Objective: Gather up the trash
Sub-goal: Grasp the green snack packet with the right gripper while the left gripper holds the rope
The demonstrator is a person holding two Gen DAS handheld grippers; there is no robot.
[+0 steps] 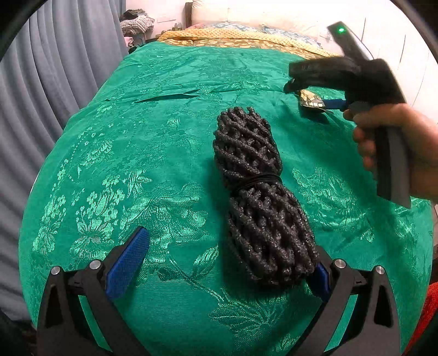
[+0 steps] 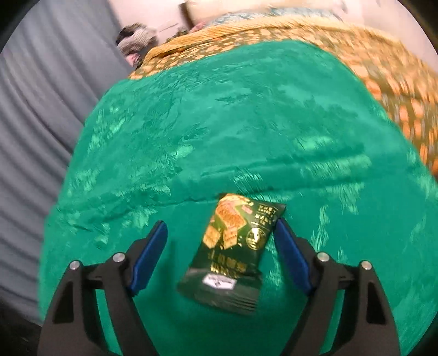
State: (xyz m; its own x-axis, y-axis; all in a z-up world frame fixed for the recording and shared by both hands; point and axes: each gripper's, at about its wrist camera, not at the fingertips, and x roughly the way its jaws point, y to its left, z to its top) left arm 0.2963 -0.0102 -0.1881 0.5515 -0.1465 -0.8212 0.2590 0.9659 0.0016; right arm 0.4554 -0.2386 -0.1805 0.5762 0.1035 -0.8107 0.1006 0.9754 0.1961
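A dark green snack wrapper [image 2: 232, 249] with gold print lies on the green bedspread [image 2: 246, 123]. My right gripper [image 2: 220, 227] is open and the wrapper lies between its blue pads; the right pad [image 2: 290, 254] touches its edge. In the left wrist view the wrapper [image 1: 310, 101] shows under the right gripper [image 1: 314, 95] at the far right. A black mesh bundle [image 1: 260, 197] tied in the middle lies on the bedspread. My left gripper [image 1: 231, 256] is open, and the bundle's near end rests against its right pad [image 1: 320, 276].
Grey curtains [image 1: 41, 95] hang along the left side of the bed. A yellow patterned blanket [image 2: 356, 54] and pillows [image 1: 260, 13] lie at the far end. A pile of clothes [image 1: 137, 23] sits at the back left.
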